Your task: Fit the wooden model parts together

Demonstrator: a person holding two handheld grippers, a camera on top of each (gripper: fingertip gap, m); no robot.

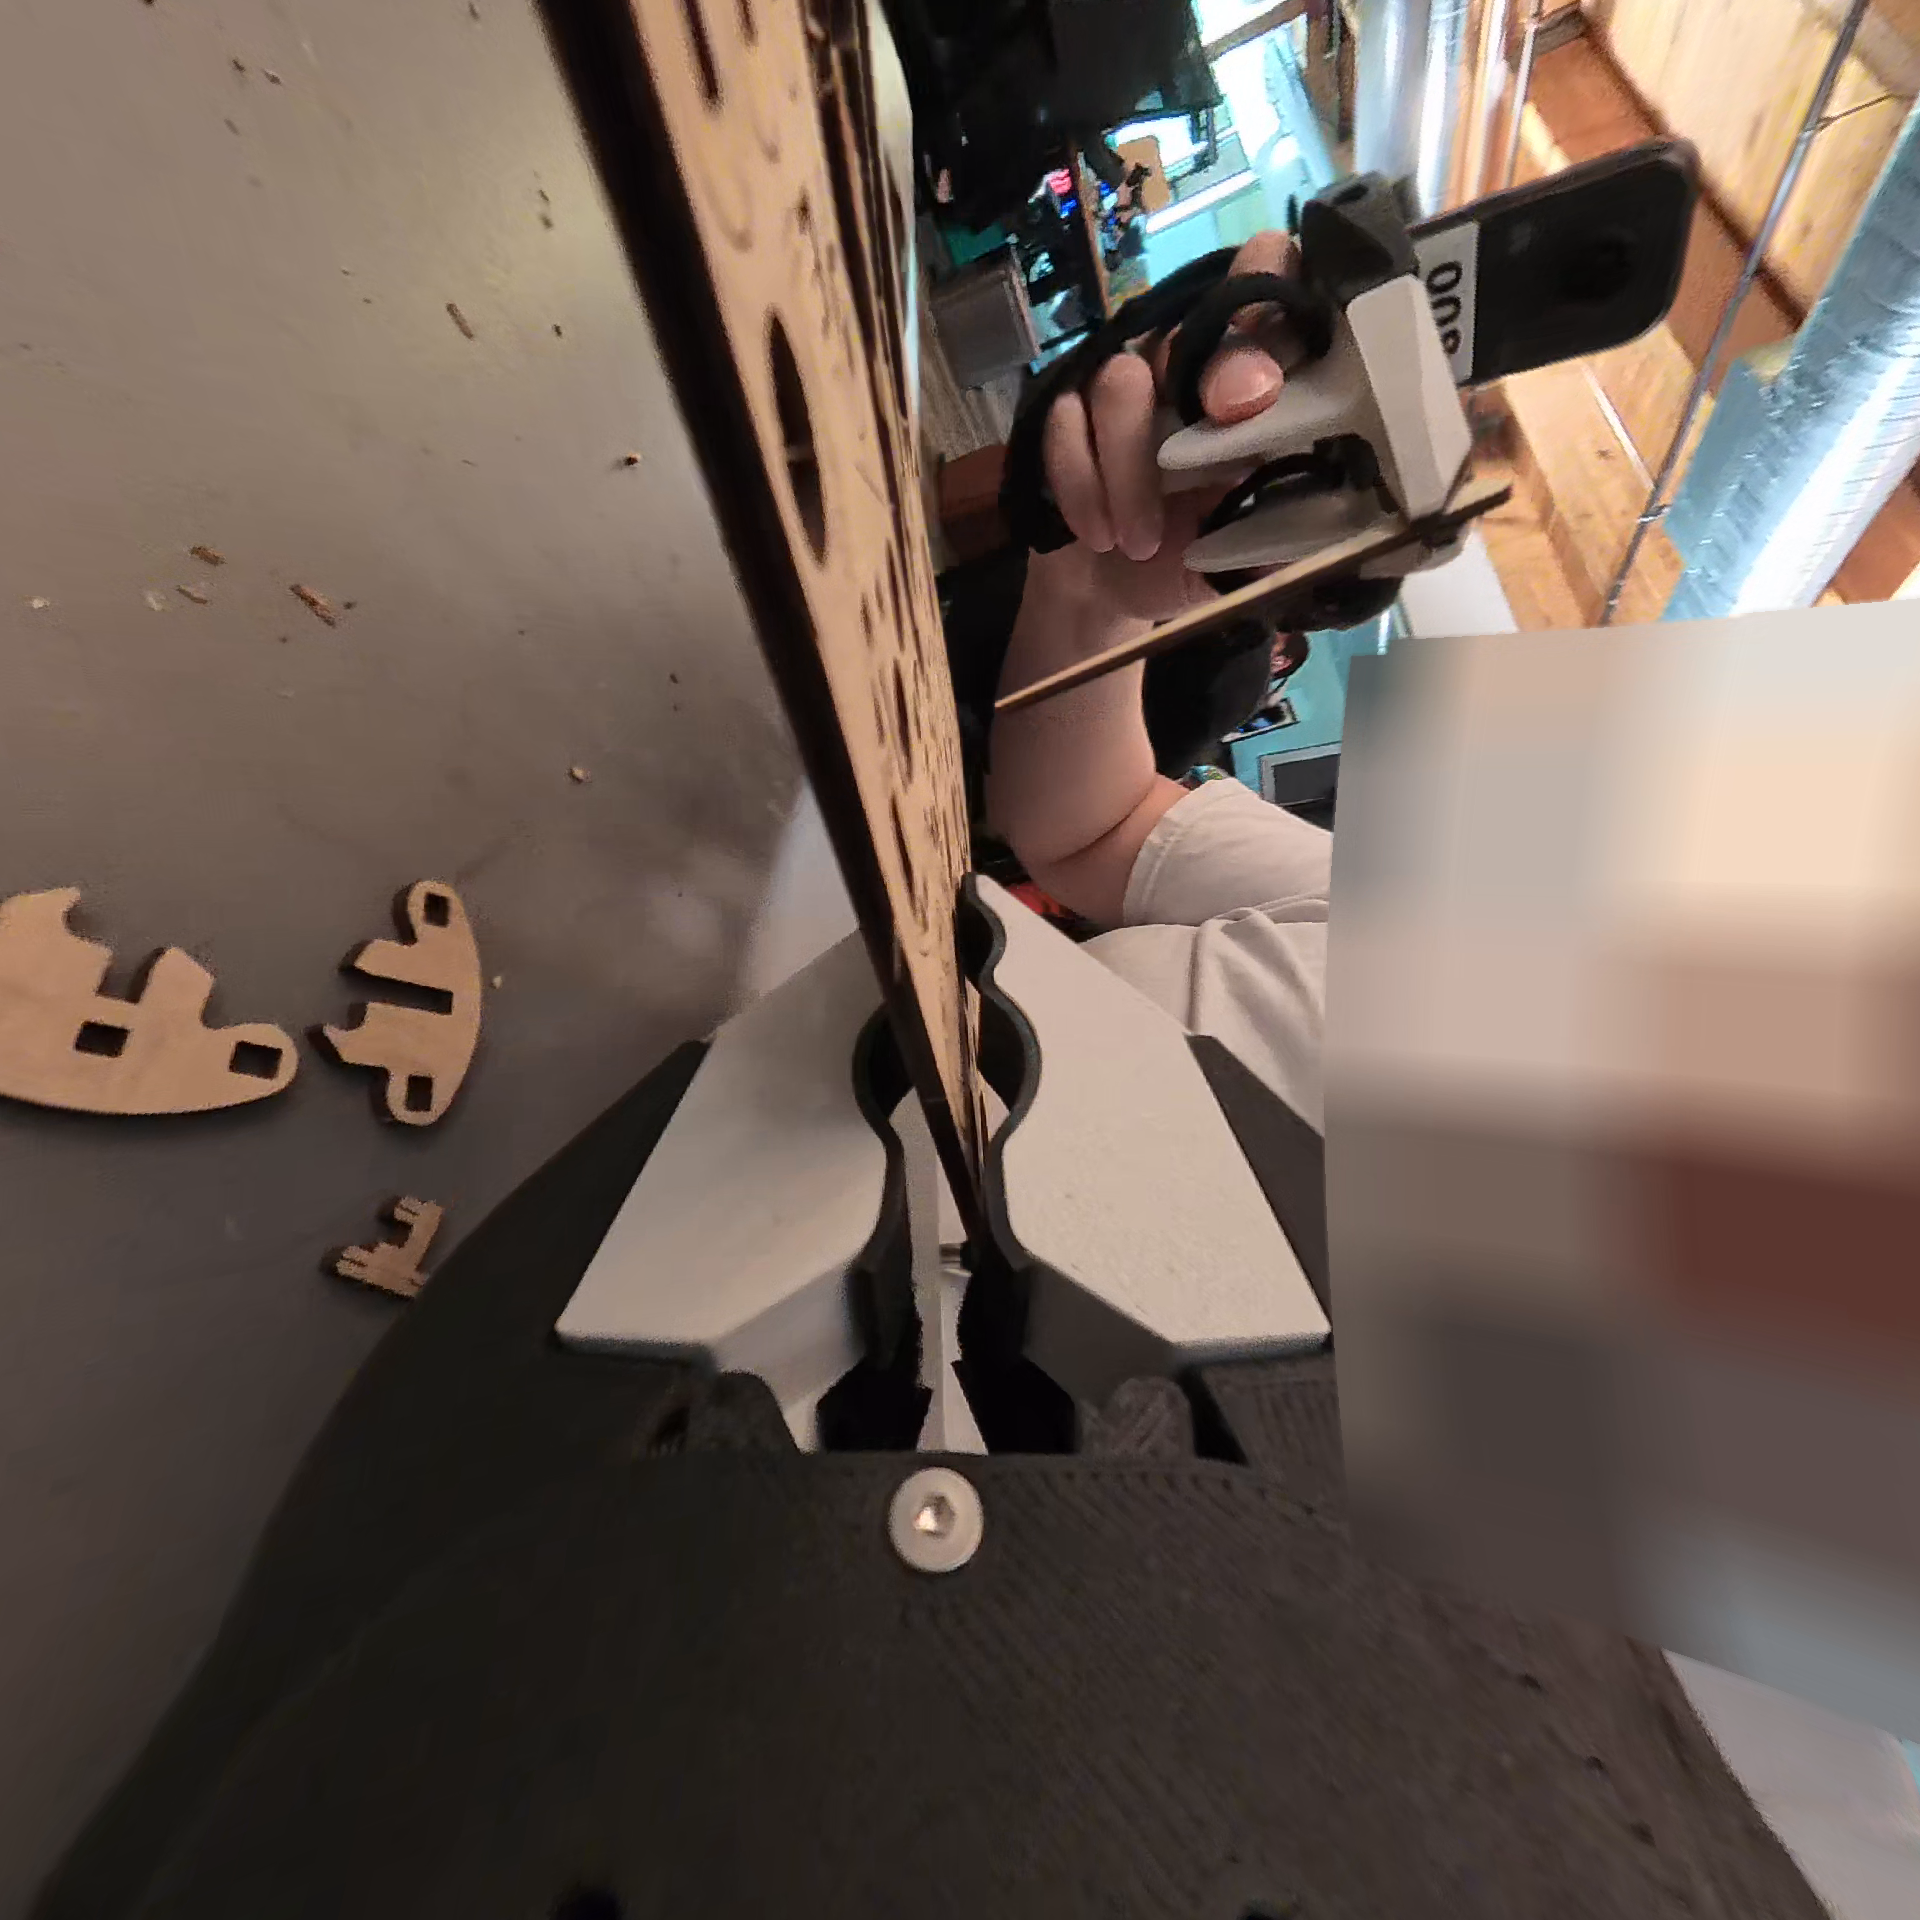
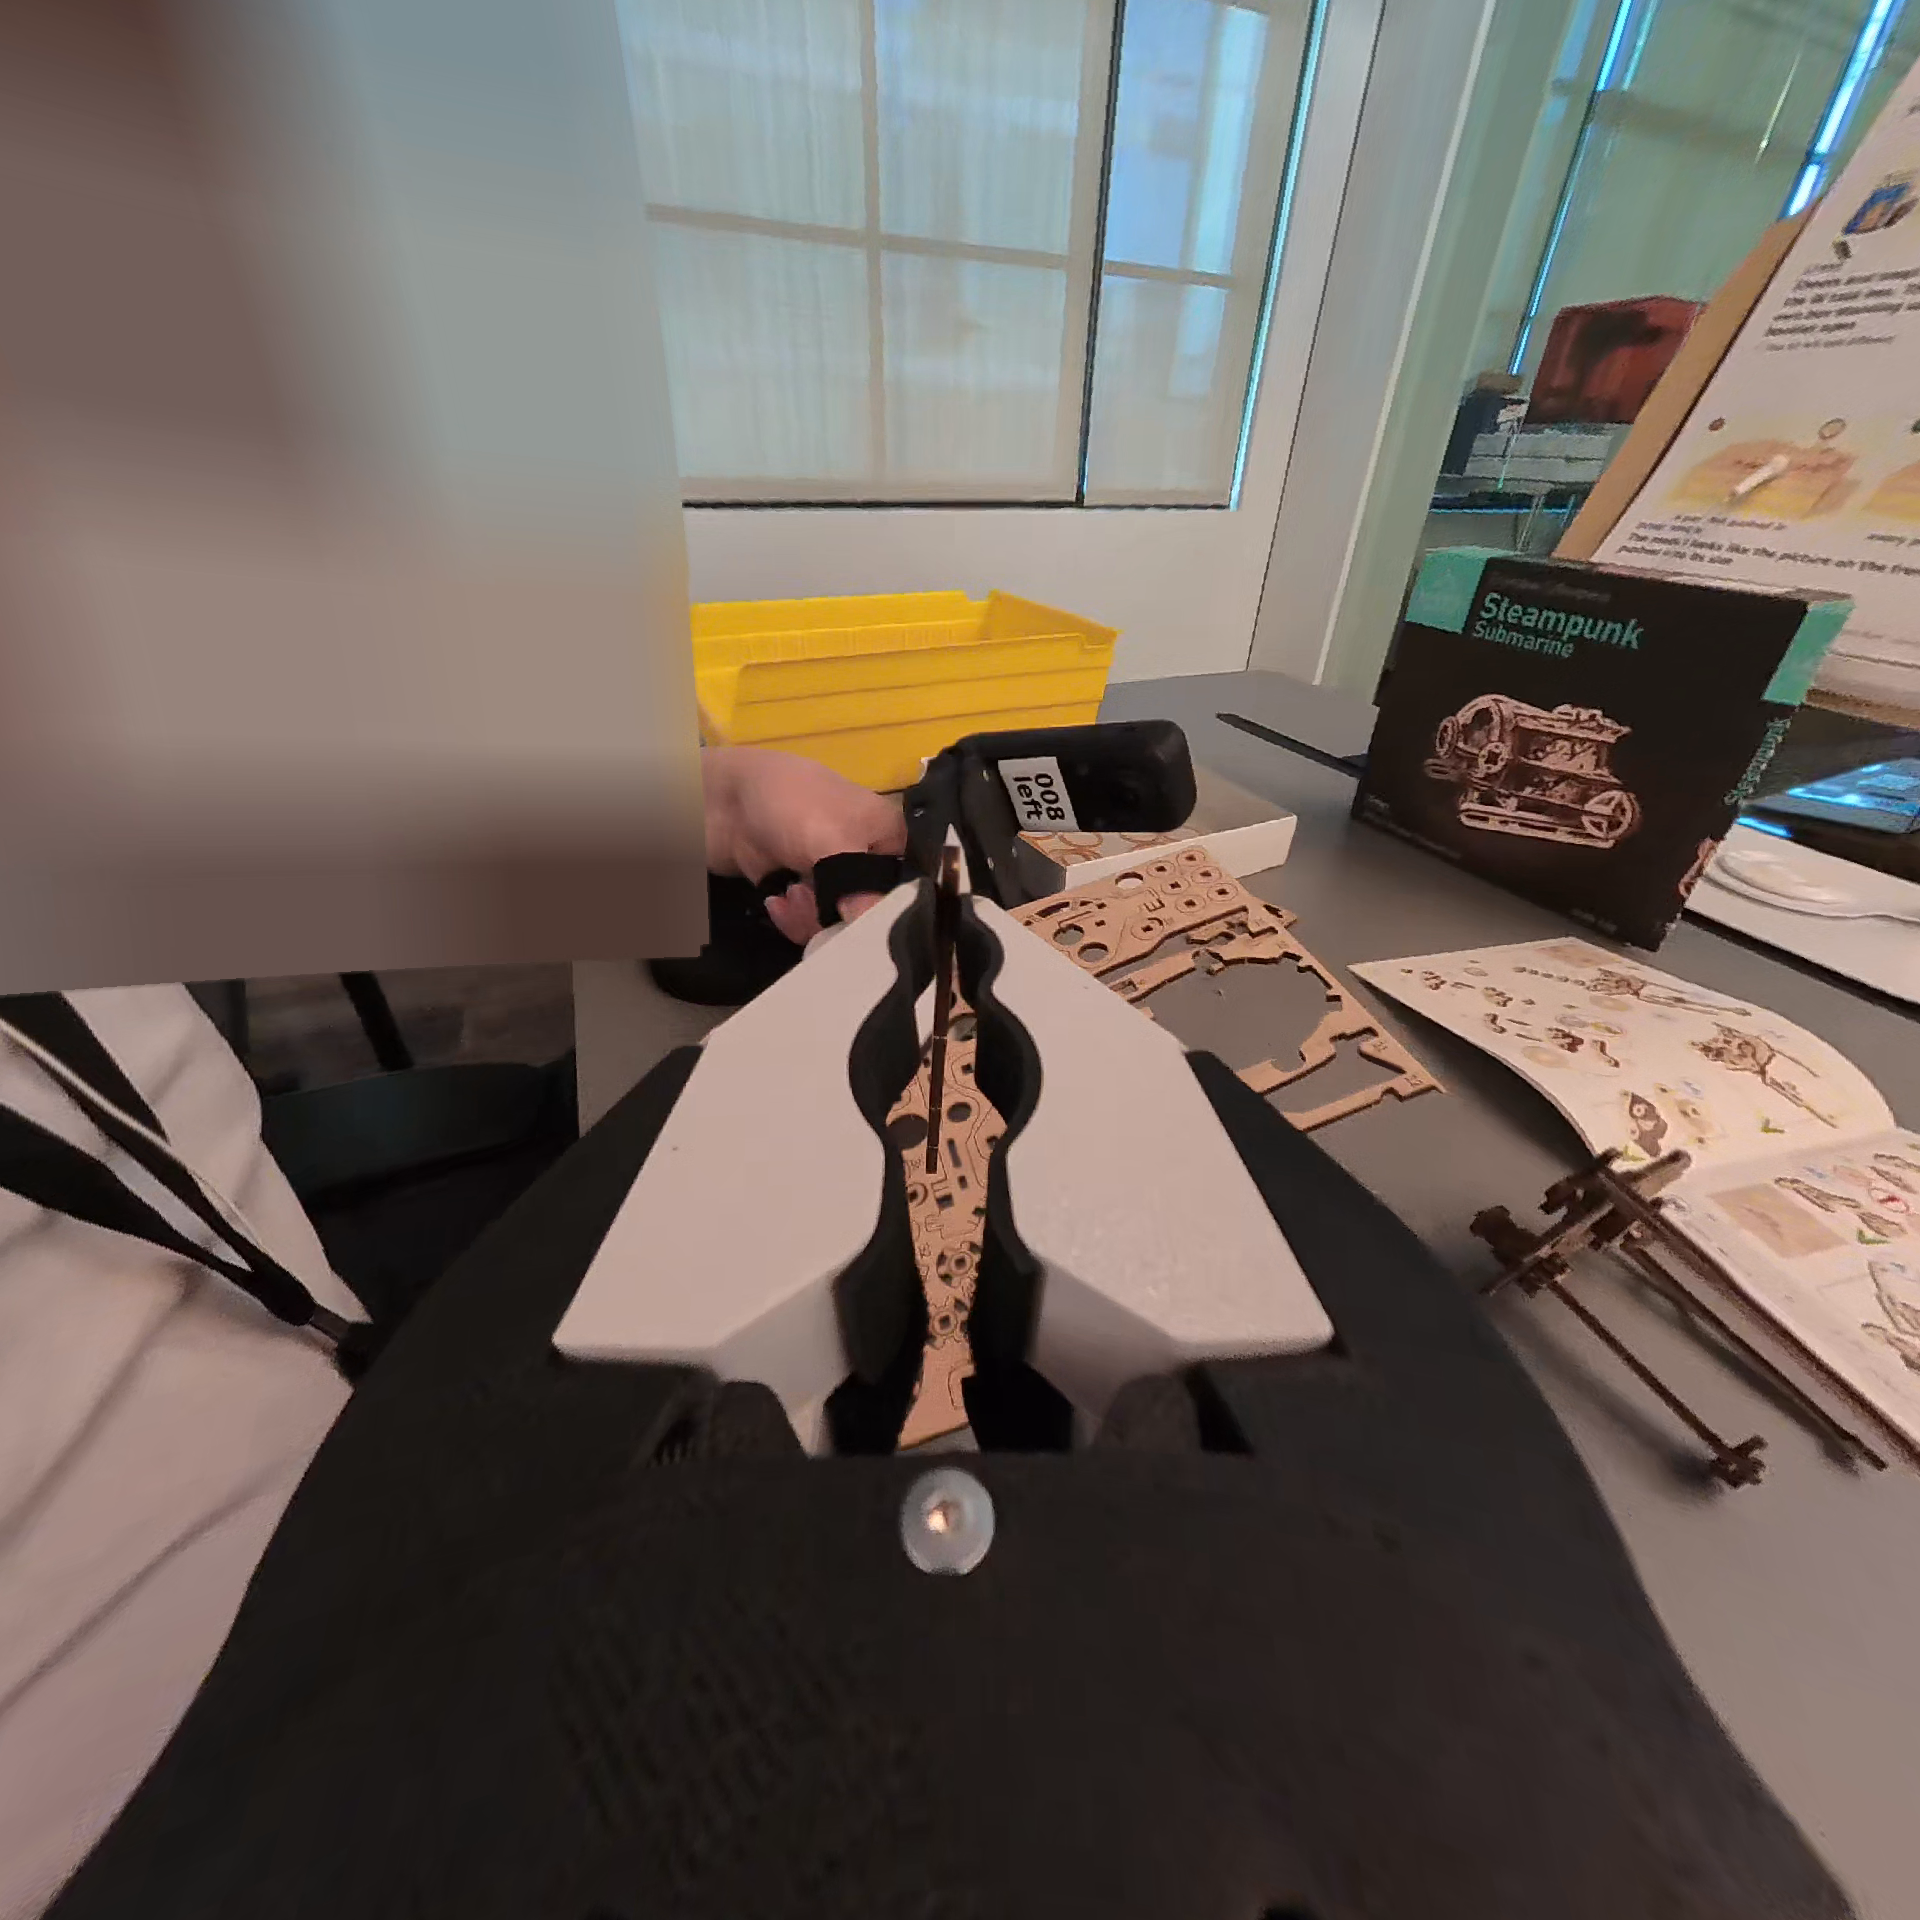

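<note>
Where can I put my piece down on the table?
Bare grey table lies between the punched sheet, the box and the booklet. More lies beside the loose pieces, with only crumbs. It is crowded around the dark frame.

Bright daylight enters through the window [image 2: 935, 260]; wide-angle bending warps the edges, and the near wooden sheet [image 1: 810, 416] blurs.

Beside the yellow bin [image 2: 894, 686]: one model box [image 2: 1558, 769], one open booklet [image 2: 1704, 1122], two punched wooden sheets [image 2: 1247, 997], three loose wooden cut-outs [image 1: 405, 1003], two tools [image 2: 940, 935]
</note>
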